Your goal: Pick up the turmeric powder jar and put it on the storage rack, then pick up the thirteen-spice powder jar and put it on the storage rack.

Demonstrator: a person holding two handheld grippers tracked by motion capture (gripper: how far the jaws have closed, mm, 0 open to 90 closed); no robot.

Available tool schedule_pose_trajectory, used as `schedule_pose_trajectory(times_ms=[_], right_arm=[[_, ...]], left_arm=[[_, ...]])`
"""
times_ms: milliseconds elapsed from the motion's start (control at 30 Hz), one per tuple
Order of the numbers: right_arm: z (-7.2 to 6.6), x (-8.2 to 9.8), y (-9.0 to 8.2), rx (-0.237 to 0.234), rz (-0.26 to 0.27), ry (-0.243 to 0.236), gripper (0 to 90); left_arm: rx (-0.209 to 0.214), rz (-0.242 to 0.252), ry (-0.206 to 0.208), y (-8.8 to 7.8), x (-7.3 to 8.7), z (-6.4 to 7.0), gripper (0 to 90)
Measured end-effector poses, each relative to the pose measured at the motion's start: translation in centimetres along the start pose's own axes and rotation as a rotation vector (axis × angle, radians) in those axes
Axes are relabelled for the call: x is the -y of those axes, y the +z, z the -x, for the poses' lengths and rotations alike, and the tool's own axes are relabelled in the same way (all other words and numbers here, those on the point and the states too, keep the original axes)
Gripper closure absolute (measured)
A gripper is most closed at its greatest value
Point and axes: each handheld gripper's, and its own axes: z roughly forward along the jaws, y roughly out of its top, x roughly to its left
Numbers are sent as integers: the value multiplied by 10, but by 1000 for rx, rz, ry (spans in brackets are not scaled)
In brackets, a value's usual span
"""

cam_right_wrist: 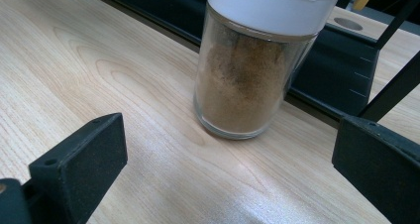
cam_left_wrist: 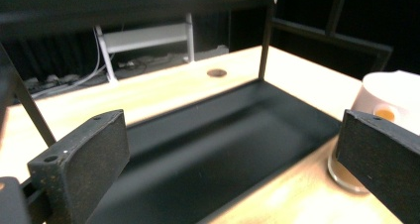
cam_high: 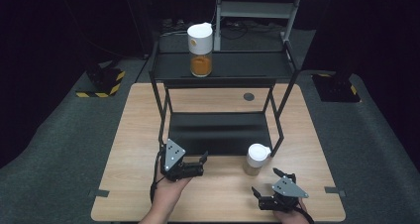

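Clear glass or plastic forms the body of a small spice jar (cam_high: 257,160), capped with a white lid, seen in the lower right of the high view on a wooden table (cam_high: 129,149), just in front of the black lower shelf (cam_high: 218,132) of a metal rack. A second, taller jar (cam_high: 200,50) of orange powder is seen on the rack's top shelf, upper centre. The left gripper (cam_high: 198,163) lies lower centre-left with jaws parted and nothing held; the right gripper (cam_high: 267,182) sits below the small jar, also spread wide and empty.

In the left gripper view, the small jar is glimpsed at the right edge behind one open jaw.

In the right gripper view, the small jar stands upright in the upper centre, ahead of and between the spread jaws, untouched, filled with brown powder. It is judged light, rigid and smooth, likely slippery and perhaps breakable. A grasp across the round body below the lid would seem best.
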Motion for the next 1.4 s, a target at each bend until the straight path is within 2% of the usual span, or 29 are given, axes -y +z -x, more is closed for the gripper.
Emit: schedule_pose_trajectory(times_ms=[233, 300, 433, 567, 633, 700, 733, 800, 833, 867, 933, 1033, 1133, 1300, 1400], right_arm=[[-1, 0, 0, 2, 0, -1, 0], [-1, 0, 0, 3, 0, -1, 0], [-2, 1, 0, 8, 3, -2, 0], [-2, 0, 0, 10, 0, -7, 0], [-3, 0, 0, 10, -2, -9, 0], [-2, 0, 0, 10, 1, -7, 0], [-2, 0, 0, 9, 2, -4, 0], [-1, 0, 0, 5, 1, -3, 0], [-1, 0, 0, 4, 2, -5, 0], [-1, 0, 0, 4, 2, -5, 0], [-2, 2, -1, 5, 13, -15, 0], [-4, 5, -3, 16, 25, -4, 0], [-4, 3, -2, 13, 16, 7, 0], [-6, 1, -1, 19, 6, -1, 0], [-7, 1, -1, 22, 7, 8, 0]], left_arm=[[4, -68, -19, 3, 27, 2, 3], [1, -81, -12, 4, 32, 2, 3], [2, -152, 16, 7, 48, 1, 3], [2, -182, 29, 8, 56, 0, 3], [-3, -230, 60, 11, 56, 2, 4], [-8, -210, 104, 9, 59, 5, 3], [-5, -216, 120, 9, 58, 7, 3], [-7, -225, 174, 10, 58, 13, 3], [-3, -237, 218, 10, 57, 18, 3], [-3, -237, 218, 10, 57, 18, 3], [-2, -255, 260, 12, 55, 23, 3], [-5, -272, 264, 14, 53, 24, 6], [-4, -266, 267, 13, 53, 23, 7], [21, -247, 317, 10, 57, 25, 7], [19, -254, 337, 11, 56, 28, 7]])
